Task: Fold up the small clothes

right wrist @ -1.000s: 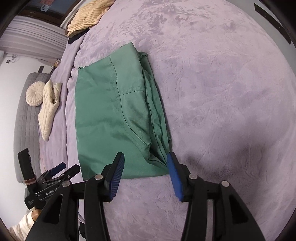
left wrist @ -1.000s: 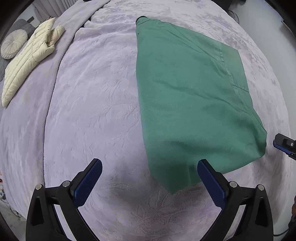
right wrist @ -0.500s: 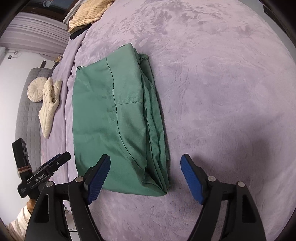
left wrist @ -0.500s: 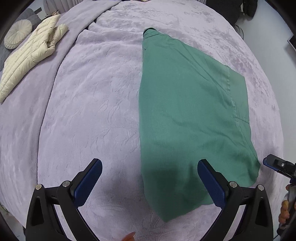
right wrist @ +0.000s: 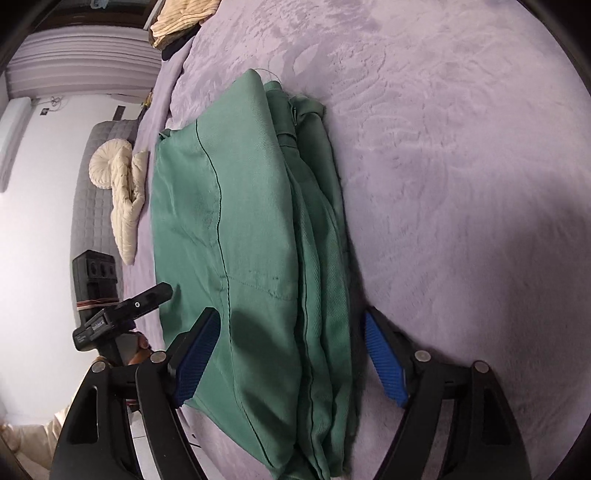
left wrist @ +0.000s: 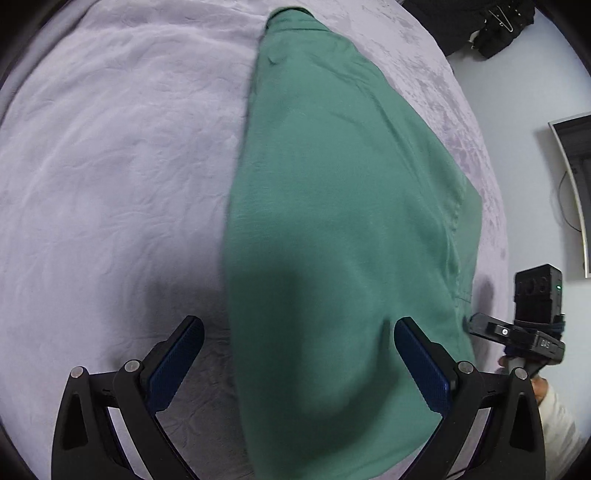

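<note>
A green folded garment (left wrist: 332,184) lies flat on the lilac bed cover (left wrist: 110,166), its near end under both grippers. My left gripper (left wrist: 297,332) is open low over the garment's left corner, with the long folded edge running between its pads. In the right wrist view the garment (right wrist: 251,221) shows a seam and stacked layers along its right side. My right gripper (right wrist: 291,317) is open and straddles that layered corner without pressing on it. Each wrist view also catches the other gripper, the right one (left wrist: 517,336) and the left one (right wrist: 125,310), at the side.
A cream quilted jacket (right wrist: 127,192) and a round cushion (right wrist: 105,162) lie at the bed's far left. A tan ribbed garment (right wrist: 184,18) sits at the far end. Dark clothing (left wrist: 491,22) lies off the bed beyond the right edge.
Both grippers have dropped and moved in over the garment's near end, which now lies between their jaws. The right jaws have spread wider. The garment has not moved.
</note>
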